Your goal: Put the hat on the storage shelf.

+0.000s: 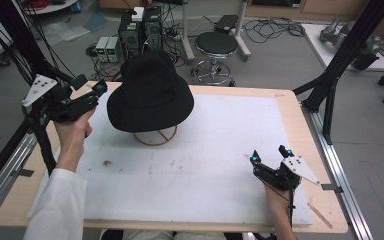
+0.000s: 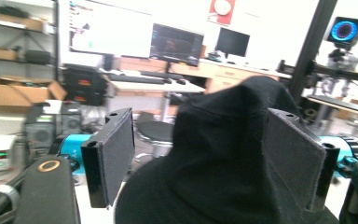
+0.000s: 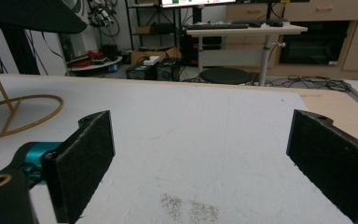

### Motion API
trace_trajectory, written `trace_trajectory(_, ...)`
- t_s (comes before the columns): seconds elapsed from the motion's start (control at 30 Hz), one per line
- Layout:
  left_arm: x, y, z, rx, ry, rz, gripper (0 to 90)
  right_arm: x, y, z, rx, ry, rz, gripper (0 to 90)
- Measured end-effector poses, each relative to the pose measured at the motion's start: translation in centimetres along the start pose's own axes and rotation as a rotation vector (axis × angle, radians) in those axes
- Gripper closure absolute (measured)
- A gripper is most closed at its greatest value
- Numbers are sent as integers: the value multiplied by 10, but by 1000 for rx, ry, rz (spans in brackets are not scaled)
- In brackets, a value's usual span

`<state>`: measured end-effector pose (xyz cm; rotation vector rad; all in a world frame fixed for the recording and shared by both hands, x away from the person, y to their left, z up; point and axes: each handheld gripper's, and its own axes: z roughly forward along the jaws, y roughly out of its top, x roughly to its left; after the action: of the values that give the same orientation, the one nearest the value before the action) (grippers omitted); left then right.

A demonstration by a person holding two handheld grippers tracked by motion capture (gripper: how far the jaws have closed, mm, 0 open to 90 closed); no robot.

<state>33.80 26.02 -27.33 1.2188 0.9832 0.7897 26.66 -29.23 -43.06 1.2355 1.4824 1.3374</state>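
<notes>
- Your left gripper (image 1: 87, 90), the black two-jaw tool with a grey three-cornered plate on top, is raised at the left edge of the table, its jaws spread wide and holding nothing; in the left gripper view the crown of the hat rises between and beyond its two black pads (image 2: 114, 156), though whether they touch the fabric is unclear.
- Your right gripper (image 1: 270, 156), the matching black tool with teal tips, sits low near the table's right front corner, jaws likewise parted and empty, pointing out over bare mat.
- Beneath both lies the light wooden table (image 1: 300, 112), largest of all, most of its top covered by a white mat (image 1: 220, 150).
- Next in size, the black fabric bucket hat (image 1: 150, 95) sits back and left of centre on the mat, near your left gripper and well apart from your right.
- Under the hat, a thin gold wire stand (image 1: 155, 136) with a round ring base rests on the mat; the right gripper view shows the ring and one slanted upright.
- Smallest, a dark smudge (image 1: 106, 163) marks the mat near your left forearm, and a faint grey speckled patch (image 3: 189, 207) lies between your right gripper's jaws.
</notes>
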Motion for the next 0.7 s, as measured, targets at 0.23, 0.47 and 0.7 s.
trace_trajectory(0.23,15,1,-21,-27,85,-1,251,-1,0,0,-4,-1,-4,68)
trace_trajectory(0.47,29,-10,-42,-61,162,7,244,-2,1,-1,-8,-8,10,67)
trace_trajectory(0.7,42,-22,-56,-70,229,2,241,-3,1,-1,-9,-14,8,67)
